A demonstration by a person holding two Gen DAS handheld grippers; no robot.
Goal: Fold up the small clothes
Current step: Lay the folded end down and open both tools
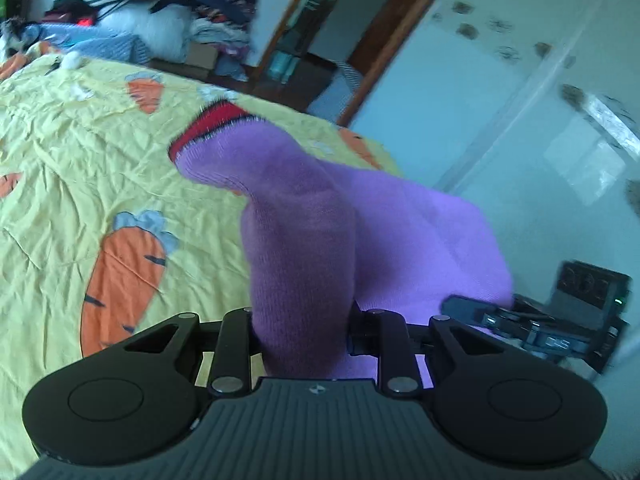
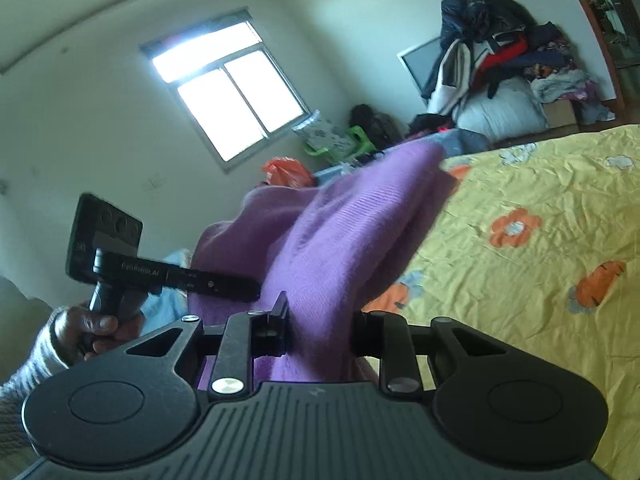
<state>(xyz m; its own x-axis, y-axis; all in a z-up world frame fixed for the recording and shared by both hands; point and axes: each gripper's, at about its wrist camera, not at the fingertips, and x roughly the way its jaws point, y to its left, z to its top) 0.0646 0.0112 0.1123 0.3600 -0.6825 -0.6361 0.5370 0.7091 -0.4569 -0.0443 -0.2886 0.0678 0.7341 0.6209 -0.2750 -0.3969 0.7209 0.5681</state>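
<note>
1. Two hand-held grippers are holding one purple knitted garment (image 1: 320,216) in the air above a bed (image 1: 60,152) covered by a yellow sheet printed with orange carrots.
2. The left hand-held gripper (image 1: 302,332) is clamping a thick bunched fold of the purple knit between its narrowed jaws; the cloth is rising straight ahead of it, and a sleeve with a red cuff (image 1: 208,128) is trailing forward and to the left over the sheet.
3. The right hand-held gripper (image 2: 320,332) is likewise pinching a bunched fold of the same garment, which is stretching away ahead of it and slightly to the right.
4. The two hand-held grippers are sitting close side by side, so the cloth between them is sagging in loose folds, not stretched flat. Its long axis looks to be running away from both, toward the red cuff.
5. The sheet below looks clear for laying the garment down.
6. Around the room: a heap of clothes (image 2: 500,60) against the far wall, a bright window (image 2: 228,96), a wooden door frame (image 1: 400,28).
7. A person's hand (image 2: 100,328) is gripping the left tool's handle.
</note>
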